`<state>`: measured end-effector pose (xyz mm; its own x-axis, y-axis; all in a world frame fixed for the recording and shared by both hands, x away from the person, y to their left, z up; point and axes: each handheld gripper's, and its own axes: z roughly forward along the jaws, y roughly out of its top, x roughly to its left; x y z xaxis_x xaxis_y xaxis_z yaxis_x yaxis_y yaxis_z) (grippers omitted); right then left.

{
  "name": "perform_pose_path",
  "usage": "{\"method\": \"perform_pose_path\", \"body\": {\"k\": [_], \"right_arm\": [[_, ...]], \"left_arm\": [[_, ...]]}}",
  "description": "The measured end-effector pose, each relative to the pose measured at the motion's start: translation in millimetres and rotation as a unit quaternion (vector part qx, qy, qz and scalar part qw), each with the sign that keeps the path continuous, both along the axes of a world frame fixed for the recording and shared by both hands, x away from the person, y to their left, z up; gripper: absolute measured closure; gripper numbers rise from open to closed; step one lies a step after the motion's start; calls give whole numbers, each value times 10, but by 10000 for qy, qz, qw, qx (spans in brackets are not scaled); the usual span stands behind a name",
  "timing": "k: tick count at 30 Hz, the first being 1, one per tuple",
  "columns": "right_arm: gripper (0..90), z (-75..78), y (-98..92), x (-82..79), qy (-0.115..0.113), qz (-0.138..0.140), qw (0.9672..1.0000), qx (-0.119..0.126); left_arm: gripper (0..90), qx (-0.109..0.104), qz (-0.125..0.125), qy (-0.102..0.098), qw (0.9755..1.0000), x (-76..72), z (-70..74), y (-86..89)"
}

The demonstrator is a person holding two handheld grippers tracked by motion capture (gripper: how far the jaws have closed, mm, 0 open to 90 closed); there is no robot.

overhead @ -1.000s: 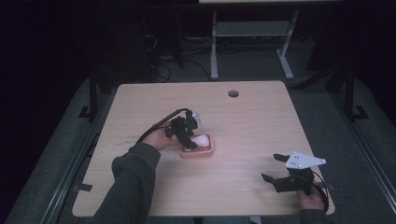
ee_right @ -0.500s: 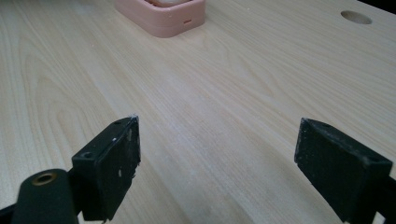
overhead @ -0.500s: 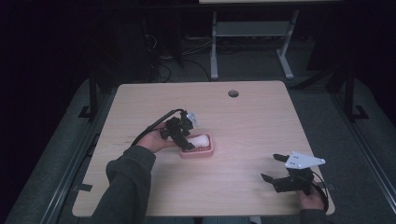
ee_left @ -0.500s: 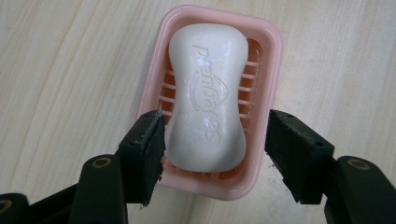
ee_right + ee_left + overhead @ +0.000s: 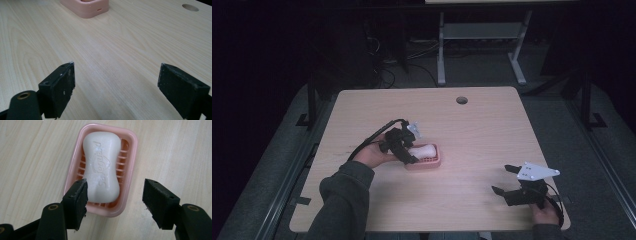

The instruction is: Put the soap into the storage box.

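Left gripper point(image 5: 408, 150): held in the left hand point(image 5: 371, 155) at the table's middle-left, forearm and grey-green sleeve point(image 5: 343, 200) entering from the bottom edge, jaws pointing right and down toward the soap dish point(image 5: 432, 162). Jaws have just been opening; in the left gripper view they stand apart and clear of the soap point(image 5: 101, 167), near end of dish and soap lying between and beyond them, no pad pressing on either. Soap: white, waisted bar with raised lettering, lying flat lengthwise in the pink slatted dish, which rests on the wooden table point(image 5: 472, 130). Right gripper point(image 5: 510, 181): low at the table's near-right corner, grey three-cornered plate on top, jaws spread wide over bare wood, nothing between them. Right hand point(image 5: 546, 215): cut off by the bottom edge. Hard to make out: from above, the left gripper's body covers the dish's left end; in the right gripper view the dish point(image 5: 86, 7) is cropped by the top edge, its contents out of frame; the room beyond the table is dark.
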<state>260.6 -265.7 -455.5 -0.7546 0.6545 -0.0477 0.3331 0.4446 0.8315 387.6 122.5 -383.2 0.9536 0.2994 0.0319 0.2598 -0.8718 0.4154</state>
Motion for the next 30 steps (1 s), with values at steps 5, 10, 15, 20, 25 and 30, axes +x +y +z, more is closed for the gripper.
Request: {"method": "perform_pose_path", "body": {"k": [5,10,15,20,25,30], "right_arm": [[136,-3,2,2,12,-7,10000,0],[136,-3,3,8,2,4,10000,-46],[136,-5,7,8,7,-4,10000,-83],[136,-7,22,13,-2,6,9999,-128],[136,-7,37,16,-1,28,9998,-176],[136,-1,44,14,-10,19,9998,-200]], "left_arm": [[360,-14,-36,-32,10000,-54,11,37],[353,-84,-13,-61,9999,-128,33,94],[350,-99,-5,-81,9999,-210,17,148],[341,-137,62,-82,9999,-270,-5,237],[338,-162,63,-117,9998,-336,-19,296],[334,-209,110,-116,9997,-428,-43,365]]}}
